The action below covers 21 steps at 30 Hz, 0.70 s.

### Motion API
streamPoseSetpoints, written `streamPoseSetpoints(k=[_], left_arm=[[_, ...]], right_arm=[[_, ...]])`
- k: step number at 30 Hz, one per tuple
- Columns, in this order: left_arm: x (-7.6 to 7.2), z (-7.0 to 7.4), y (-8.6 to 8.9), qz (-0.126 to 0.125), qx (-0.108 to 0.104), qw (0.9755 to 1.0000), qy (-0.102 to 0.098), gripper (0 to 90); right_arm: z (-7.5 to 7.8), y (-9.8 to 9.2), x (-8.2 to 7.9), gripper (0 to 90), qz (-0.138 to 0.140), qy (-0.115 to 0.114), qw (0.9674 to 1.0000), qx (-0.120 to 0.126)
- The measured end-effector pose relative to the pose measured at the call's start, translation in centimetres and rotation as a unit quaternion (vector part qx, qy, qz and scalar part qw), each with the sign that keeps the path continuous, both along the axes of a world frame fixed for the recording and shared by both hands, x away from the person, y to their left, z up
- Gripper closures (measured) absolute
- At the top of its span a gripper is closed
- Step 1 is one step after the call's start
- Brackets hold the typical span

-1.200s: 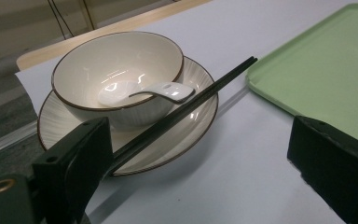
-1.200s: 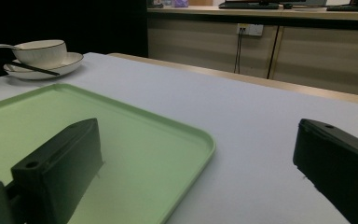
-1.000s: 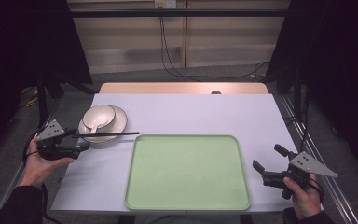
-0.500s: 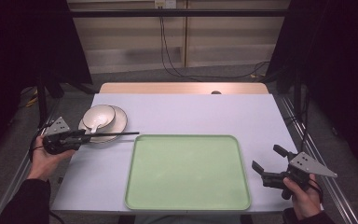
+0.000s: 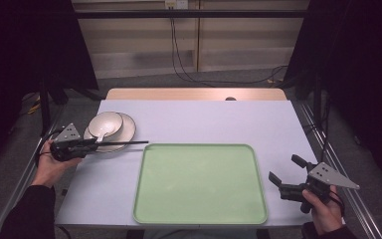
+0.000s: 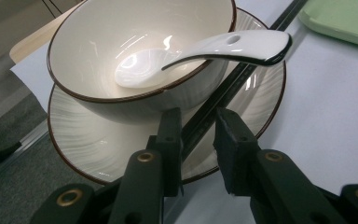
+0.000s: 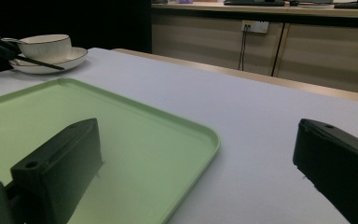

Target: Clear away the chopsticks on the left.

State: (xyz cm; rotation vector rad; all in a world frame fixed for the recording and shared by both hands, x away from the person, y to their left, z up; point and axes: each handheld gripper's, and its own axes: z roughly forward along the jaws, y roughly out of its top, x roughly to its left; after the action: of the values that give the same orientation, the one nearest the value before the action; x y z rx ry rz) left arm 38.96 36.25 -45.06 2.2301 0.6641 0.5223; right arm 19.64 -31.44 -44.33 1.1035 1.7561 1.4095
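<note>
In the left gripper view, a thin black chopstick (image 6: 223,91) is seen between the two black jaws of the left gripper (image 6: 198,140), which have just been closing; whether the pads already press on it cannot be told. The chopstick lies across the rim of a cream ceramic plate (image 6: 81,140) at the left of the white table (image 5: 204,119). On the plate stands a brown-rimmed cream bowl (image 6: 98,42) with a white ceramic spoon (image 6: 205,49) resting in it. To the right, a pale green plastic tray (image 5: 199,184) lies at the near edge. Near its right side, the right gripper (image 5: 284,172) is held with jaws spread wide, nothing between them.
</note>
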Motion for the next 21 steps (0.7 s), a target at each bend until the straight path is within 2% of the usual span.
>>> streamPoseSetpoints(k=[4,8,14,16,18,19,21], left_arm=[[0.1,0.0,0.0,-0.005,0.003,1.0,0.001,72.3],[0.2,0.1,-0.5,-0.017,0.022,0.9996,0.004,72.7],[0.3,0.2,-0.9,-0.031,0.032,0.999,0.01,75.7],[0.4,0.3,-1.2,-0.039,0.048,0.998,0.01,76.0],[0.5,0.3,-1.4,-0.044,0.041,0.9981,0.014,76.5],[0.5,0.4,-1.4,-0.047,0.051,0.9975,0.015,76.5],[0.6,0.4,-1.6,-0.052,0.05,0.9973,0.014,76.8]], right_arm=[[0.0,0.0,0.0,0.5,0.001,-0.002,1.0,-0.001],[0.0,0.0,0.0,0.5,0.0,-0.001,1.0,-0.002],[-0.1,-0.1,0.1,0.5,0.003,0.0,1.0,0.001],[-0.1,-0.1,0.1,0.5,0.001,0.001,1.0,0.0],[-0.1,-0.1,0.1,0.5,0.001,0.001,1.0,0.0],[-0.1,-0.1,0.1,0.5,-0.002,0.002,1.0,0.001],[-0.1,-0.1,0.1,0.5,-0.002,0.002,1.0,0.001]])
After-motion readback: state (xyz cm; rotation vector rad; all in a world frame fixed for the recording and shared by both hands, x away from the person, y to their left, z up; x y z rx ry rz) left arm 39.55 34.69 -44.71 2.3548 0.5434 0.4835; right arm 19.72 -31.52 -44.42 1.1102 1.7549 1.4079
